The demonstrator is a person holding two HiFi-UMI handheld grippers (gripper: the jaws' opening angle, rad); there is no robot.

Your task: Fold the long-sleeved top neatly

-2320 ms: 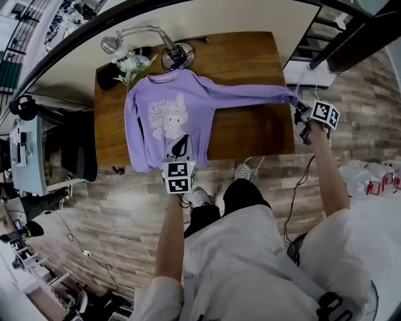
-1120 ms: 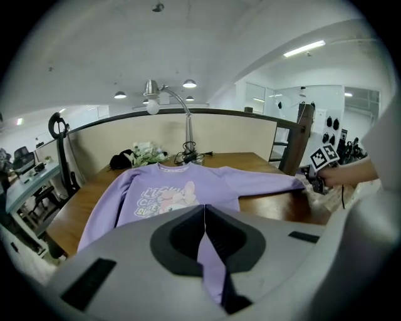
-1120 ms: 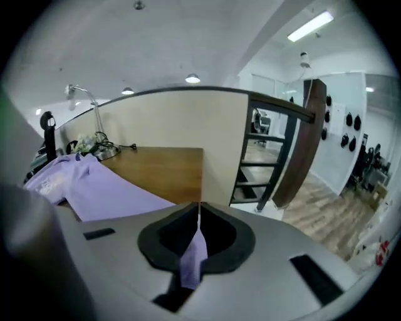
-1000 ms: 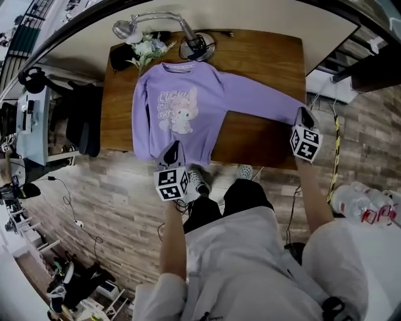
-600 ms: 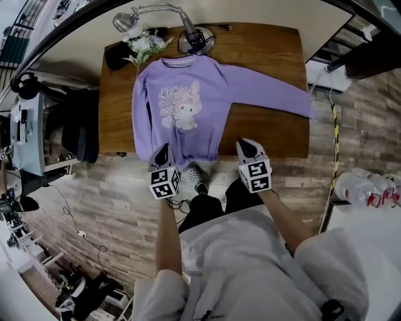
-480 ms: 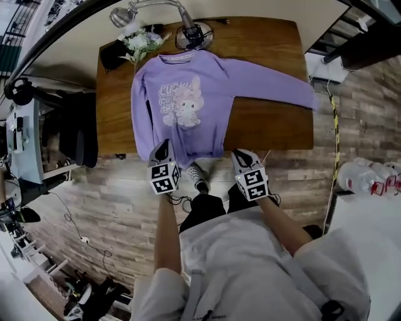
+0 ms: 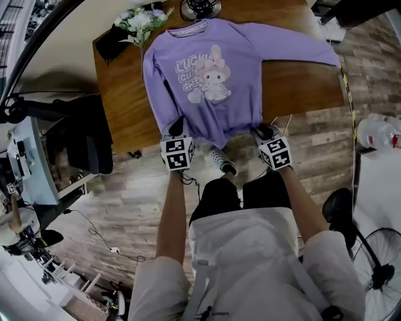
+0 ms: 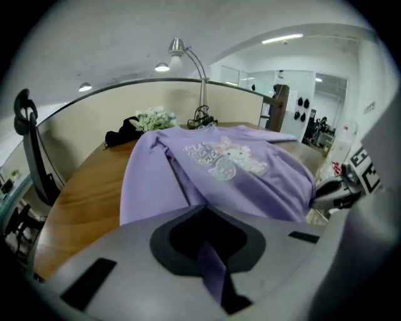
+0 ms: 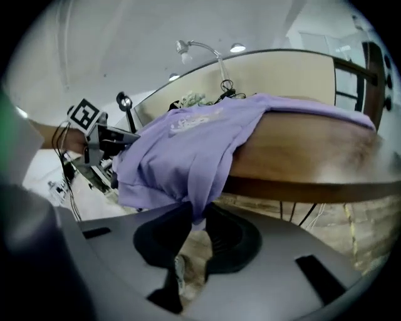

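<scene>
A purple long-sleeved top [image 7: 213,69] with a rabbit print lies face up on the wooden table [image 7: 125,106]. Its hem hangs over the near edge, and its right sleeve stretches out to the right. My left gripper [image 7: 178,127] is shut on the hem's left corner; in the left gripper view a strip of purple cloth [image 8: 210,254] is pinched in the left gripper [image 8: 208,243]. My right gripper [image 7: 264,133] is at the hem's right corner. Its jaws have just been opening; in the right gripper view the hem corner [image 9: 195,210] hangs between the parted tips of the right gripper [image 9: 195,218].
A desk lamp [image 7: 200,7], white flowers [image 7: 139,19] and a black object [image 7: 113,47] stand at the table's far side. A black office chair [image 7: 88,135] is left of the table. A fan [image 7: 376,276] and a bottle [image 7: 379,131] are on the floor at right.
My right gripper has left the sleeve cuff at the table's right end and swung left to the hem's right corner. My left gripper stays shut on the hem.
</scene>
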